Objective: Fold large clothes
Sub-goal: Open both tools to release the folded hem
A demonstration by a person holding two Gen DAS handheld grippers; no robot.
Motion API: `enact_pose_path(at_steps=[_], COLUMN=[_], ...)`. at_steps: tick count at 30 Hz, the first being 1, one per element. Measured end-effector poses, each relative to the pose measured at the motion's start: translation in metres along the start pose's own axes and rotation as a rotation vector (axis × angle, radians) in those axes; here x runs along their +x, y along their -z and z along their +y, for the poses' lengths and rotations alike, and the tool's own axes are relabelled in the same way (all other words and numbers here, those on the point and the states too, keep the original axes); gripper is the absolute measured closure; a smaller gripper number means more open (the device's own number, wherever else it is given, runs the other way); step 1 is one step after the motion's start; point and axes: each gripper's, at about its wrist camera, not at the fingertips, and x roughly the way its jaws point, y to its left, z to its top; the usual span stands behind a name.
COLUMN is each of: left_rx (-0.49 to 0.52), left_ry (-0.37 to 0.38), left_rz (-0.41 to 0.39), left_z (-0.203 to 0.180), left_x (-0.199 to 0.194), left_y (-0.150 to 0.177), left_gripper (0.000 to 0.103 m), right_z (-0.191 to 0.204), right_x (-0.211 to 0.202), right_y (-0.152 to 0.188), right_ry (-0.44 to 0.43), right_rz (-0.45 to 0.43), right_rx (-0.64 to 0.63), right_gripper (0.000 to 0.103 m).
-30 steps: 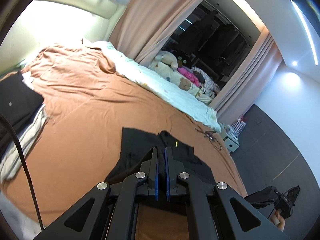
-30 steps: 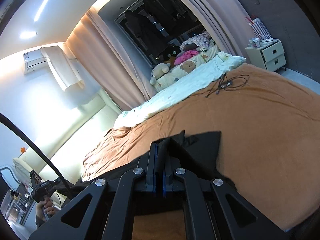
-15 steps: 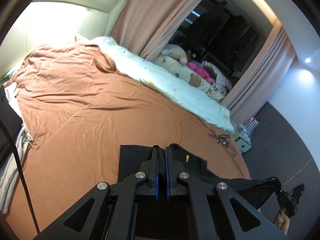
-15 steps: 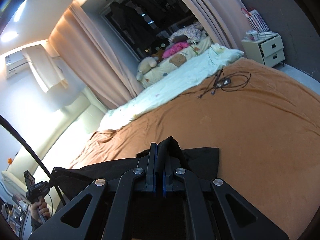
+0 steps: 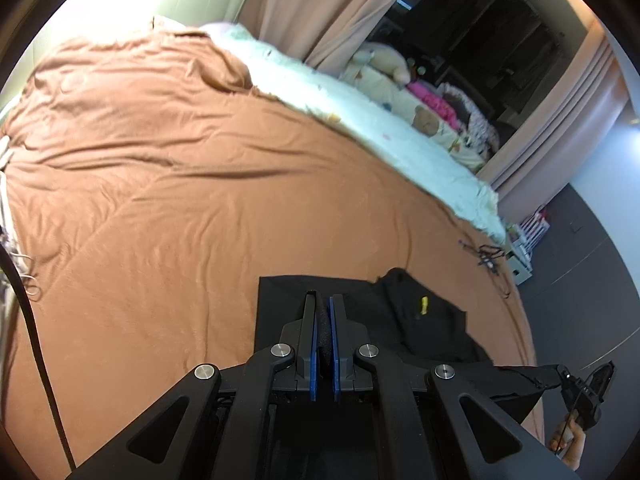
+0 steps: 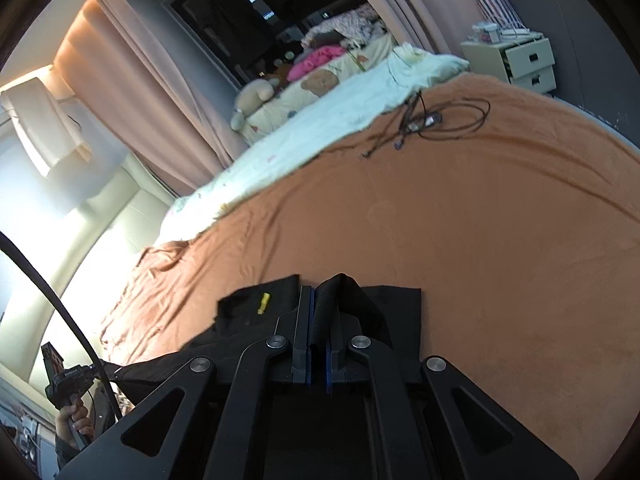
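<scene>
One black garment (image 5: 424, 320) lies at the near edge of the brown bedspread (image 5: 200, 184), its far part resting flat on the spread. Two grippers hold it: the left gripper (image 5: 325, 300) and the right gripper (image 6: 319, 290) each clamp a fold of black cloth, jaws closed on it. Holding two separate points likely keeps the edge taut for laying flat. One yellow tag (image 5: 423, 305) shows on the garment.

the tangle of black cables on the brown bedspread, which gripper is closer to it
Right. The cable tangle lies ahead of the right gripper, across open bedspread. From the left gripper it sits far off toward the bed's right edge, beyond the black garment.
</scene>
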Motion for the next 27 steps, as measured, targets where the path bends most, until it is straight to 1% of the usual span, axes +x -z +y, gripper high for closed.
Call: enact_pose_path(at_steps=[5, 9, 11, 12, 13, 14, 15, 16, 17, 18, 19, 22, 24, 26, 27], left_rx=[0.0, -0.013, -0.006, 0.002, 0.017, 0.031, 0.041, 0.055, 0.07, 0.088, 0.114, 0.139, 0.158, 0.177, 0.178], left_ry=[-0.014, -0.023, -0.05, -0.067, -0.08, -0.089, -0.094, -0.091, -0.091, -0.094, -0.097, -0.113, -0.136, -0.156, -0.162], left_rz=[0.042, 0.077, 0.095, 0.103, 0.116, 0.125, 0.123, 0.108, 0.093, 0.081, 0.081, 0.089, 0.107, 0.139, 0.147], left_z=[0.006, 0.01, 0.011, 0.01, 0.009, 0.009, 0.008, 0.007, 0.006, 0.004, 0.002, 0.001, 0.003, 0.007, 0.009], left_x=[0.045, 0.08, 0.099, 0.107, 0.115, 0.122, 0.127, 0.127, 0.126, 0.125, 0.125, 0.126, 0.131, 0.137, 0.14], left_y=[-0.01, -0.019, -0.022, -0.023, -0.023, -0.022, -0.021, -0.019, -0.018, -0.018, -0.017, -0.017, -0.017, -0.016, -0.015], left_gripper=[0.098, 0.098, 0.097, 0.095, 0.084, 0.059, 0.043, 0.019, 0.013, 0.012, 0.012, 0.012, 0.012, 0.012, 0.013], right_z=[0.001, 0.007, 0.013, 0.015, 0.018, 0.019, 0.021, 0.025, 0.026, 0.029, 0.03, 0.027, 0.024, 0.022, 0.019], right_x=[0.033, 0.059, 0.072, 0.078, 0.083, 0.088, 0.091, 0.091, 0.093, 0.09, 0.088, 0.085, 0.084, 0.087, 0.093], right_y=[-0.01, -0.019, -0.023, -0.024, -0.025, -0.026, -0.027, -0.027, -0.027, -0.028, -0.028, -0.03, -0.031, -0.03, -0.03], right_ry=[0.046, 0.104, 0.13, 0.136, 0.149, 0.16, 0.159, 0.151, 0.147, 0.144, 0.144, 0.125, 0.148, 0.174, 0.185], right_rz=[0.041, 0.079, 0.098, 0.106, 0.117, 0.131, 0.139, 0.133, 0.123, 0.105, 0.09, 0.122, 0.144, 0.185, 0.218], right_rx=[0.013, 0.009, -0.009, -0.017, -0.021, -0.022, -0.026, -0.037, -0.047, -0.061, -0.069, -0.057, -0.062, -0.083, -0.091], right_gripper=[0.102, 0.102, 0.102, 0.102, 0.1, 0.093, 0.085, 0.051, 0.007, 0.0, 0.0, 0.0, 0.0, 0.0, 0.0])
